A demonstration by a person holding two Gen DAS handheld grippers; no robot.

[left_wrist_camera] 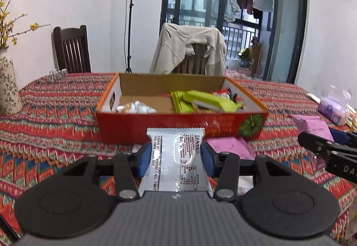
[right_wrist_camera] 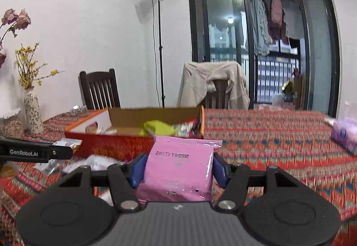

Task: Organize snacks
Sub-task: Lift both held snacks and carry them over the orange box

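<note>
My left gripper (left_wrist_camera: pixel 176 156) is shut on a silver snack packet (left_wrist_camera: pixel 176 161) and holds it just in front of the red cardboard box (left_wrist_camera: pixel 178 128). The box holds green packets (left_wrist_camera: pixel 207 101), a silver packet (left_wrist_camera: pixel 136 107) and red ones. My right gripper (right_wrist_camera: pixel 178 168) is shut on a pink snack packet (right_wrist_camera: pixel 178 165), held above the table in front of the same box (right_wrist_camera: pixel 111 143). The right gripper also shows at the right edge of the left wrist view (left_wrist_camera: pixel 323 145). Another pink packet (left_wrist_camera: pixel 227 145) lies on the cloth by the box.
The table has a red patterned cloth (left_wrist_camera: pixel 55 116). A flowered vase (left_wrist_camera: pixel 7 87) stands at the left. A purple tissue pack (right_wrist_camera: pixel 344 134) lies at the right. Loose packets (right_wrist_camera: pixel 67 145) lie left of the box. Two chairs (right_wrist_camera: pixel 100 90) stand behind, one with a beige jacket (right_wrist_camera: pixel 212 83).
</note>
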